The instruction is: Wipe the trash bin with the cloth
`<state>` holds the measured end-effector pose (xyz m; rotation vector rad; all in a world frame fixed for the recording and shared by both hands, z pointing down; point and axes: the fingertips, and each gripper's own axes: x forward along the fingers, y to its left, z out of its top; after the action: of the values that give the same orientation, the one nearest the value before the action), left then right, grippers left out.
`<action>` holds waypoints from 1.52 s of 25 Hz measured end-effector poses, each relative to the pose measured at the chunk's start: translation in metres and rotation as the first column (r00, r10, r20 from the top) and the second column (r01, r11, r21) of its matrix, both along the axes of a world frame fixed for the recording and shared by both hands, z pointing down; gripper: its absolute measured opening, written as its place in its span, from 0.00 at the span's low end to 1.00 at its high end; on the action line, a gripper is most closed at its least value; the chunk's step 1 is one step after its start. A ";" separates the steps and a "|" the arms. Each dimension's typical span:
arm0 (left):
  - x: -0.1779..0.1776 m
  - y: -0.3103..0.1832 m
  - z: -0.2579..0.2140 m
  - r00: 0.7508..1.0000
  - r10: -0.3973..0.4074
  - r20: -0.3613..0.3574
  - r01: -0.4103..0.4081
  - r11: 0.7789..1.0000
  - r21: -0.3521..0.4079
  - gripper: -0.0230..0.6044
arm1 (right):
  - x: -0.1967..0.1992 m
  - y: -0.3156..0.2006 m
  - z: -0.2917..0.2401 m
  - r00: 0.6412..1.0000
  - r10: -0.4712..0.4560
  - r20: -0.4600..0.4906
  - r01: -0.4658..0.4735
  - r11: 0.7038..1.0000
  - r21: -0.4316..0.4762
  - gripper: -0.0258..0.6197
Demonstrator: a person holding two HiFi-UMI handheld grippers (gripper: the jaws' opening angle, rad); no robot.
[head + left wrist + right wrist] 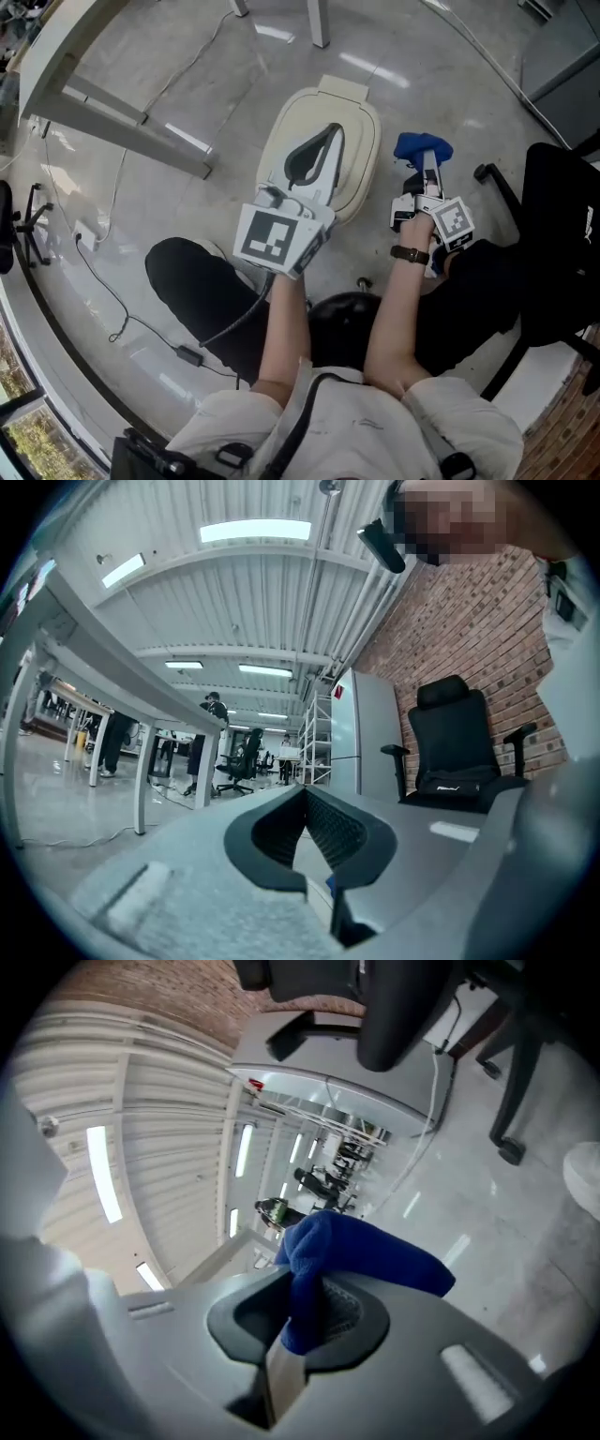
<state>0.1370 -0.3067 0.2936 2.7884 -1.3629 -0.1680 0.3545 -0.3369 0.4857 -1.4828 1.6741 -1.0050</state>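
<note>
Blue cloth is bunched in my right gripper. In the right gripper view the jaws are clamped on a fold of it, and the rest flops over the tips. The cloth hangs just to the right of the trash bin, close to it. I cannot tell from the head view whether the two touch.

The bin is cream with a rounded lid and stands on the grey floor in front of my knees. My left gripper sits over the lid. In the left gripper view its jaws are closed tip to tip with nothing gripped.

For print, I can make out only the black-and-white square patterns on the left marker cube and the right marker cube. A small white label on the office chair is too small to read.

Bare floor lies between the bin's left edge and the table foot. A thin cable trails across the floor further left. On the right the room is tighter, because the chair has a castor near the cloth.
</note>
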 end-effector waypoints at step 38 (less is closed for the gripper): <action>-0.115 -0.064 -0.030 0.986 0.159 -0.038 -0.159 0.987 0.003 0.04 | -0.136 -0.076 -0.129 0.498 -0.391 -0.774 0.171 0.920 -0.354 0.11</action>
<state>0.0216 -0.3703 0.2635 2.8619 -1.1254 -0.2144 0.2188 -0.4128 0.3563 -2.0963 2.6325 -0.6623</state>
